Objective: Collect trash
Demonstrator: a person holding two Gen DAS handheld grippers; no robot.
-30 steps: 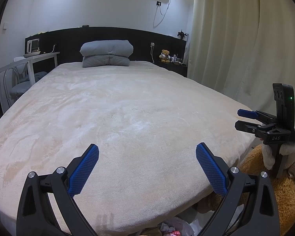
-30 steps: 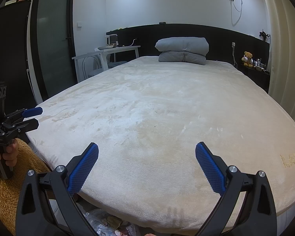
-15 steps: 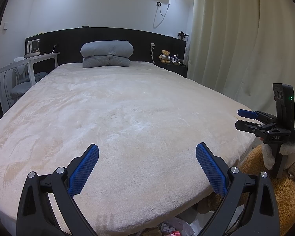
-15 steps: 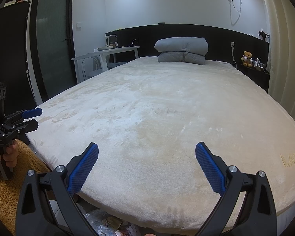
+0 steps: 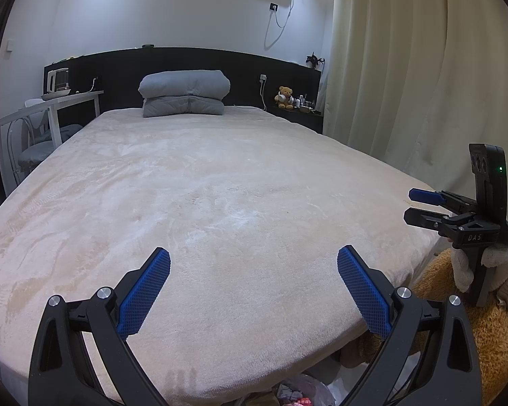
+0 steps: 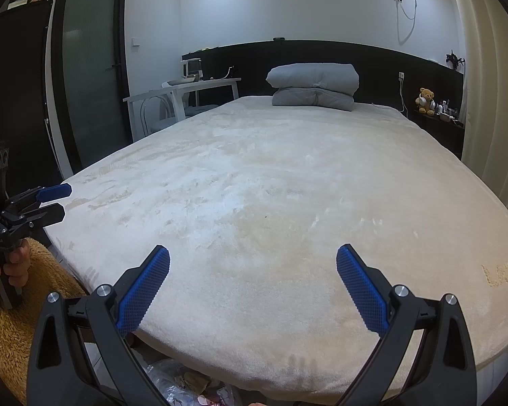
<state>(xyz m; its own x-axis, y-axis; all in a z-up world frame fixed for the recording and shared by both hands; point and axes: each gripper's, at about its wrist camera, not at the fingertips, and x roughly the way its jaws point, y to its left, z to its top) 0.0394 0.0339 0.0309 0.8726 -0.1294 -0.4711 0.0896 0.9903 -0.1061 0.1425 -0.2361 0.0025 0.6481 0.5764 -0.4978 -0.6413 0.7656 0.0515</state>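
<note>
Hovering over bed (image 5: 220, 186), left gripper (image 5: 254, 291) and right gripper (image 6: 253, 289) both spread, empty. Trash bag (image 6: 172, 384) below foot edge, mostly hidden; blind reach risks snagging blanket.

A home bedroom is shown, pretty clearly: a big bed (image 5: 220, 203) covered in a cream plush blanket, a folded grey duvet (image 5: 184, 93) set against a black headboard (image 5: 186, 64), cream curtains (image 5: 406, 84), and a teddy bear (image 5: 285, 97) parked on the nightstand.
</note>
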